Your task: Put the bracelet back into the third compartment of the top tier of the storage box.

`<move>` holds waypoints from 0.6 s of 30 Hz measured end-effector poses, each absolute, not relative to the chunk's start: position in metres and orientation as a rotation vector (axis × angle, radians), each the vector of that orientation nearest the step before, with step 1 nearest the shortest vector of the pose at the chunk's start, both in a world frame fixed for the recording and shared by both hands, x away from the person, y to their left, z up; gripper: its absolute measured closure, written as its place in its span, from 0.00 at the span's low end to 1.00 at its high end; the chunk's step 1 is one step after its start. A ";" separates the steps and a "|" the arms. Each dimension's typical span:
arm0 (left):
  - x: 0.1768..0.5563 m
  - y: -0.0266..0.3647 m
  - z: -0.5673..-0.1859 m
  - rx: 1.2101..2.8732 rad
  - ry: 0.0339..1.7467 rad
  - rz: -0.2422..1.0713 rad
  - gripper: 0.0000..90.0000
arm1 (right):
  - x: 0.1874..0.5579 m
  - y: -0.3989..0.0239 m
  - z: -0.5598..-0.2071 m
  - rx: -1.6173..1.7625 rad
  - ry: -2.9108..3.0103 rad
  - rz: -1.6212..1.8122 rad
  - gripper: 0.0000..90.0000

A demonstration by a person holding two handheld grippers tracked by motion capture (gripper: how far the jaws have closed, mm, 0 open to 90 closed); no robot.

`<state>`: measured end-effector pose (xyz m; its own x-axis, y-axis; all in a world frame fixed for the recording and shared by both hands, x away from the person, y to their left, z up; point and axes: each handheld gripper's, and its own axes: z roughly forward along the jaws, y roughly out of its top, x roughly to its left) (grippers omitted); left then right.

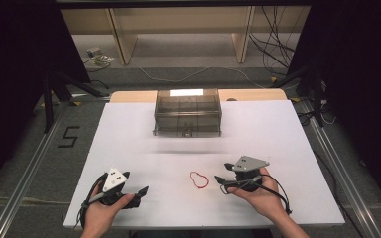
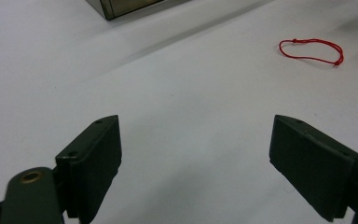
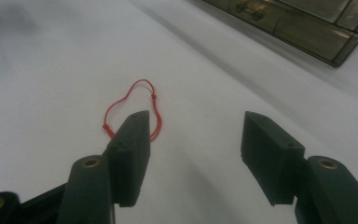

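Note:
A thin red string loop (image 1: 199,179) lies flat on the white table (image 1: 144,144), near the front middle. My right gripper (image 1: 220,182) sits just right of the loop, pointing left at it, jaws apart with nothing between them. In the right gripper view the loop (image 3: 135,105) lies just beyond the left jaw, which covers its near end. My left gripper (image 1: 143,193) rests at the front left, held by a hand, jaws wide apart and empty. From the left gripper view, the loop (image 2: 311,50) lies far off at the upper right.
A smoky clear plastic drawer box (image 1: 188,113) stands at the back middle of the table, its front toward me. The box front (image 3: 289,23) shows in the right gripper view. Cables and wooden furniture legs lie on the floor beyond.

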<state>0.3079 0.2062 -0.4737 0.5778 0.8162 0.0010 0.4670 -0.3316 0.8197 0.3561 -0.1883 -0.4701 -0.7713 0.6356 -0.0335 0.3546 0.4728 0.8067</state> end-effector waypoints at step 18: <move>0.308 0.207 -0.476 1.986 1.025 0.529 0.19 | 0.391 -0.137 -0.484 0.770 2.539 1.129 0.69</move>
